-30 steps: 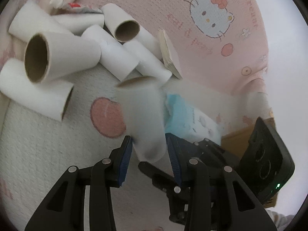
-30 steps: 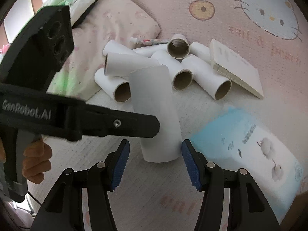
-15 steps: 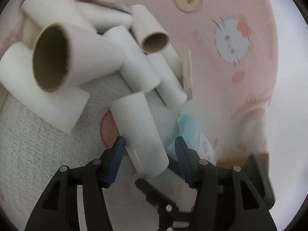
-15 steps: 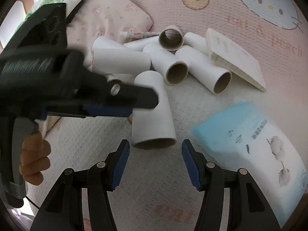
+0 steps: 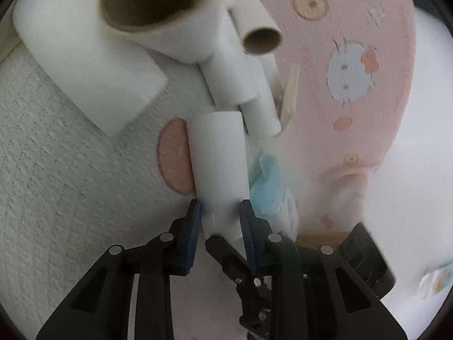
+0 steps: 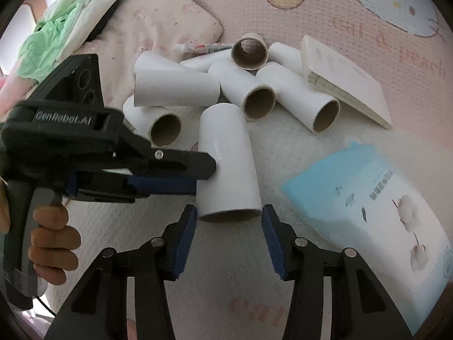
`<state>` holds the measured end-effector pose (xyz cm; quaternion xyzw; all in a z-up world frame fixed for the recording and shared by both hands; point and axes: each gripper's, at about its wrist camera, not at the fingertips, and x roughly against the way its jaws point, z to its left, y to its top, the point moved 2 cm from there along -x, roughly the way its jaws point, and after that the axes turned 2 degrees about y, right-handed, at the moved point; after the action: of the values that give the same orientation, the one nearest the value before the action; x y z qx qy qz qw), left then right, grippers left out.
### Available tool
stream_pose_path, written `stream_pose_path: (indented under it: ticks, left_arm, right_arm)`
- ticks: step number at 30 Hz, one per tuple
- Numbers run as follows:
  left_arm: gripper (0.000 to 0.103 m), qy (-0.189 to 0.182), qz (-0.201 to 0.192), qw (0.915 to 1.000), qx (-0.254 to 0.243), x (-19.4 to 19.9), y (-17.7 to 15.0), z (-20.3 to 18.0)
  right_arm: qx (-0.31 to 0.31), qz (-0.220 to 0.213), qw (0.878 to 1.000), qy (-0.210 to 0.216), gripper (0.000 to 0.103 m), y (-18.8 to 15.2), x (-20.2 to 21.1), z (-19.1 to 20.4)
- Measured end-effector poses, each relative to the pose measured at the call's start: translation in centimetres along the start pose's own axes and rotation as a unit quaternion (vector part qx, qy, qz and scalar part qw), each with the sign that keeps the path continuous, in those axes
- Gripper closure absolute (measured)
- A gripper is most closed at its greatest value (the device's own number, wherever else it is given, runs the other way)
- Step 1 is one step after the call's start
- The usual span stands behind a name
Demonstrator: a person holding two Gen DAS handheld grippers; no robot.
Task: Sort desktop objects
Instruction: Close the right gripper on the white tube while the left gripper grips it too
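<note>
Our left tool [image 5: 220, 212] is closing on a white cardboard tube [image 5: 218, 164], pads touching it; our right tool [image 6: 228, 212] is closing around its open end. Beyond lies the tube pile [image 6: 240, 85] on the pink mat [image 6: 339, 14].

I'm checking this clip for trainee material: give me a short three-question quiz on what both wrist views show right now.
1. True or false: the white tube between the left gripper's fingers lies in front of the heap of tubes.
2. Which object lies to the right of that tube in the right wrist view? A) a green cup B) a blue tissue pack C) a metal spoon
3. Fill in: the right gripper points at the tube's open ____.

Key
1. True; the left jaws are closing with the tube between them.
2. B
3. end; its jaws are closing too, with pads either side of the rim, apparently not touching.
</note>
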<state>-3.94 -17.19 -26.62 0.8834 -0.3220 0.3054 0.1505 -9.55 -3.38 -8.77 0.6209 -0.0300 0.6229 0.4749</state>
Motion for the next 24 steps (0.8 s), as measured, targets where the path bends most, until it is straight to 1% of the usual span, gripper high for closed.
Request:
stream_pose_path:
  ticks: [2, 5, 8, 10, 12, 14, 15, 17, 20, 22, 24]
  left_arm:
    - [0.072, 0.021, -0.005, 0.9993, -0.03, -0.1, -0.6, -1.1]
    - [0.072, 0.039, -0.008, 0.9973, -0.062, -0.3, -0.9, -2.4]
    - [0.072, 0.061, -0.022, 0.9923, -0.105, 0.0, -1.3, -3.9]
    - [0.072, 0.064, -0.031, 0.9901, -0.121, 0.4, -1.3, -4.5]
    - [0.068, 0.057, -0.018, 0.9908, -0.121, 0.3, -1.1, -4.7]
    - [0.058, 0.05, -0.011, 0.9925, -0.111, 0.2, -1.1, -4.5]
    - [0.056, 0.044, -0.006, 0.9933, -0.107, 0.1, -1.1, -4.3]
    - [0.051, 0.045, 0.0, 0.9935, -0.105, -0.1, -1.3, -4.2]
    - [0.049, 0.056, 0.014, 0.9919, -0.113, -0.6, -1.9, -4.0]
    - [0.049, 0.054, 0.022, 0.9921, -0.112, -0.7, -2.2, -3.8]
    - [0.049, 0.052, 0.022, 0.9924, -0.109, -0.7, -2.3, -3.7]
  right_arm:
    - [0.001, 0.001, 1.0, -0.007, 0.058, -0.2, 0.2, 0.1]
    - [-0.001, 0.001, 1.0, -0.014, 0.058, -0.4, 0.6, 0.1]
    - [-0.016, 0.001, 1.0, -0.012, 0.058, -0.8, 1.2, -0.3]
    - [-0.028, 0.004, 1.0, -0.012, 0.058, -1.4, 1.7, -0.5]
    - [-0.034, 0.008, 0.999, -0.011, 0.058, -2.3, 2.2, -0.4]
    - [-0.039, 0.012, 0.999, -0.009, 0.058, -3.1, 2.7, -0.4]
    - [-0.042, 0.016, 0.999, -0.009, 0.058, -3.5, 2.9, -0.3]
    - [-0.044, 0.02, 0.999, -0.015, 0.058, -4.0, 3.3, 0.2]
    - [-0.034, 0.027, 0.999, -0.028, 0.058, -4.6, 4.2, 0.4]
    - [-0.029, 0.033, 0.998, -0.037, 0.058, -5.0, 4.6, 0.6]
    - [-0.03, 0.041, 0.998, -0.035, 0.058, -5.0, 4.6, 0.7]
